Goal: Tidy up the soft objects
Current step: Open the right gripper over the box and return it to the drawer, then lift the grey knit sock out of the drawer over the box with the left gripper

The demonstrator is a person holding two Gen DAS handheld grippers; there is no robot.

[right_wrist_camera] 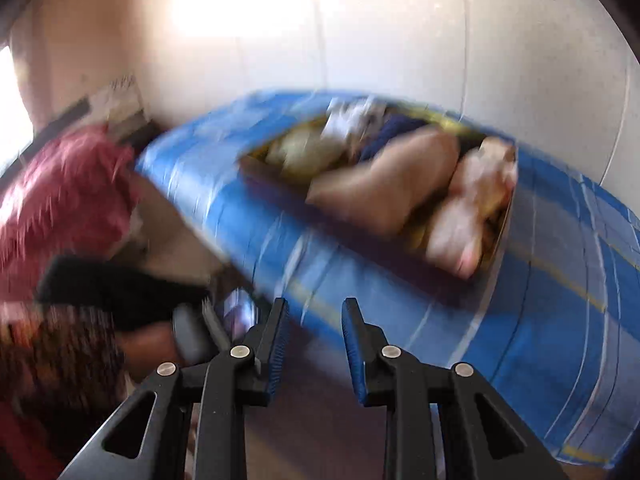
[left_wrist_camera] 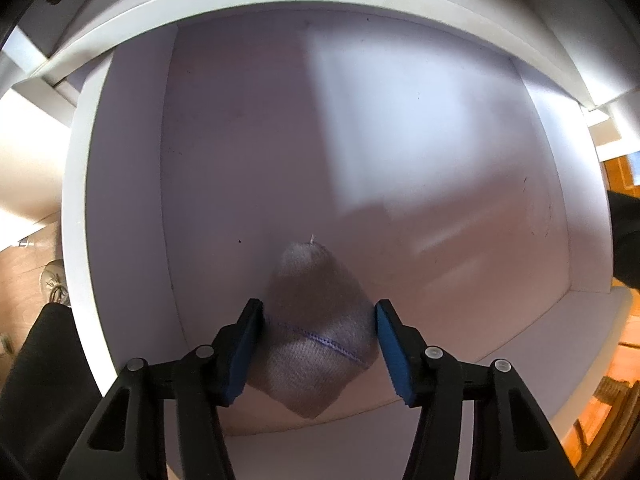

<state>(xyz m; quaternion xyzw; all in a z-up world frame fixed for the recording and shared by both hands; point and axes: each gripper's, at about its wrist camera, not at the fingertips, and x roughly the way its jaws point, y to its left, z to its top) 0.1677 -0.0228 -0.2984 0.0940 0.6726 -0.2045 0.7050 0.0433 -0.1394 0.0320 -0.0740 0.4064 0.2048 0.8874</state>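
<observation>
L wrist view: left gripper (left_wrist_camera: 318, 344) pointed straight down into a white drawer or bin (left_wrist_camera: 76, 208). A grey knit cloth (left_wrist_camera: 316, 320), likely a sock w/ a purple stitched line, hung between the blue pads. The L pad touched it; the R pad looked just clear, so I can't tell if it was clamped or being let go. Prob. held low over the floor of the drawer to drop it in neatly. Drawer bottom bare, pale, scuffed at right. Wood floor and a shoe (left_wrist_camera: 52, 280) off to the left.

R wrist view (blurry): right gripper (right_wrist_camera: 316, 344) was parted a bit, nothing between the pads. Ahead & right of it, a blue plaid bag (right_wrist_camera: 560, 320) w/ soft items (right_wrist_camera: 384, 184) piled in its opening, prob. the next pick. Pink fabric (right_wrist_camera: 68, 200) to the left. White wall behind.
</observation>
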